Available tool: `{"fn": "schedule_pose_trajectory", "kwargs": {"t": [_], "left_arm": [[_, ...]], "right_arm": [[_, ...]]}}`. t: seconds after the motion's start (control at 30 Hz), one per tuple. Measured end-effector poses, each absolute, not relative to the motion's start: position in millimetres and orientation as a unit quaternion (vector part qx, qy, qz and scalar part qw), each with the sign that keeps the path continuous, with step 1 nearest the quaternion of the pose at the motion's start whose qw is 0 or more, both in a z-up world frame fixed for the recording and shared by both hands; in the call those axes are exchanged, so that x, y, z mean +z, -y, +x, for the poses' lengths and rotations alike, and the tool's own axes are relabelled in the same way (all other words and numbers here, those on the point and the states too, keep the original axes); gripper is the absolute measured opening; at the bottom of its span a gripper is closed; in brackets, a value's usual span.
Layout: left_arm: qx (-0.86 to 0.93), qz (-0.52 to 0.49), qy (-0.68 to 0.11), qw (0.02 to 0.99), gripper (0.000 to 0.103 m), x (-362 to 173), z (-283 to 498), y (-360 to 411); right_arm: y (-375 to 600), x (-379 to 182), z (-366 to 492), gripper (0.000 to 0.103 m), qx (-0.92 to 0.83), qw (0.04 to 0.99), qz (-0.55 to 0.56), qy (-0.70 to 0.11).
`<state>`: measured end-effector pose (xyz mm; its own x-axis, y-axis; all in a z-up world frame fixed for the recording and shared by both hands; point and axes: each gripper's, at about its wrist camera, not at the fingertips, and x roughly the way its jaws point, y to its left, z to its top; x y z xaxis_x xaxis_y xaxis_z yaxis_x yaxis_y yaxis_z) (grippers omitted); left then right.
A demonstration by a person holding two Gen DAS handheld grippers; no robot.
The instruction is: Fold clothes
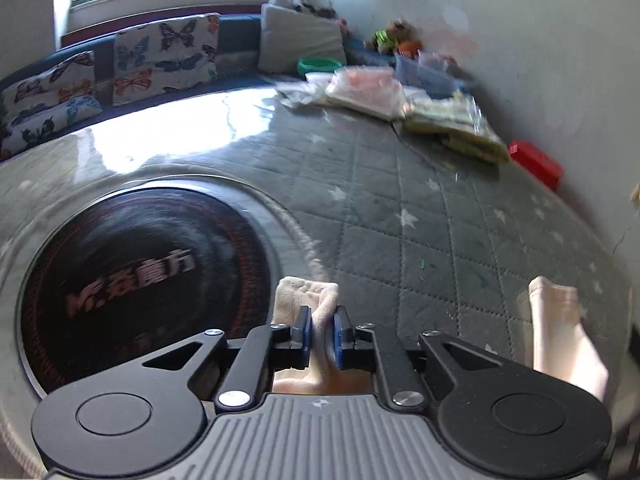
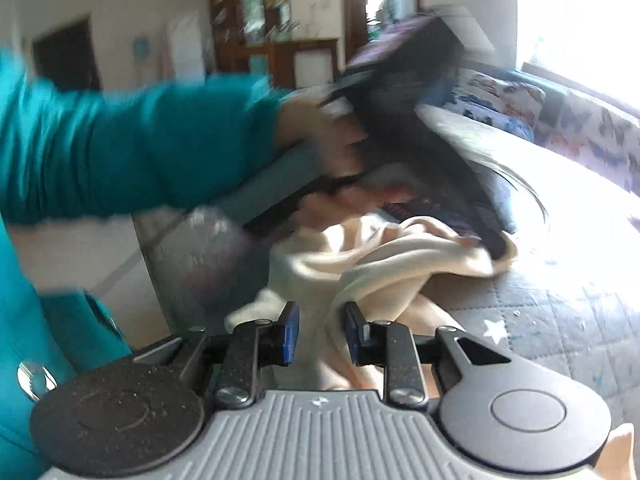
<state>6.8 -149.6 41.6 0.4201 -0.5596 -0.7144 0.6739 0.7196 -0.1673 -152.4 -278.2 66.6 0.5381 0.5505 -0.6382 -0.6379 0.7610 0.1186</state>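
Left gripper (image 1: 323,334) pinched narrow on cream garment (image 1: 308,300), likely anchoring an edge; right gripper (image 2: 322,330) part-open around loose fabric, ungripped; bulk heaped at 12 o'clock.

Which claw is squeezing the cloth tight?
The left claw: its blue pads pinch the cream cloth. The right claw has a gap around the cloth.

Table cover (image 1: 420,240): grey quilted, white stars.
Inset disc (image 1: 148,284): black, round, near left.
Cushions (image 1: 166,58): butterfly print, far left.
Red box (image 1: 536,164): far right.
Bagged packets (image 1: 364,88): far, by wall.
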Motion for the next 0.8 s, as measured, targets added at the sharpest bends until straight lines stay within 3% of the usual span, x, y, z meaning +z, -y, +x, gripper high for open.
{"fn": "schedule_pose_trajectory", "kwargs": {"t": [0.17, 0.37, 0.67, 0.77, 0.8], "left_arm": [[-0.369, 0.000, -0.364, 0.855, 0.011, 58.4, -1.1, 97.1], [-0.384, -0.059, -0.322, 0.863, 0.011, 73.0, -25.9, 40.8], [-0.368, -0.077, -0.328, 0.867, 0.011, 61.1, -56.6, -12.8], [-0.363, -0.077, -0.335, 0.866, 0.011, 56.4, -58.9, -17.5], [-0.363, -0.077, -0.336, 0.866, 0.011, 54.2, -58.4, -18.4]], "right_arm": [[321.4, 84.9, -133.1, 0.024, 0.284, 0.899, 0.030, -0.331], [340.0, 58.3, -95.6, 0.024, 0.203, 0.894, 0.059, -0.396], [310.6, 31.4, -77.9, 0.024, 0.243, 0.859, 0.030, -0.448], [300.0, 34.0, -85.1, 0.008, 0.243, 0.864, -0.018, -0.441], [296.8, 36.4, -86.5, 0.008, 0.244, 0.865, -0.028, -0.438]]}}
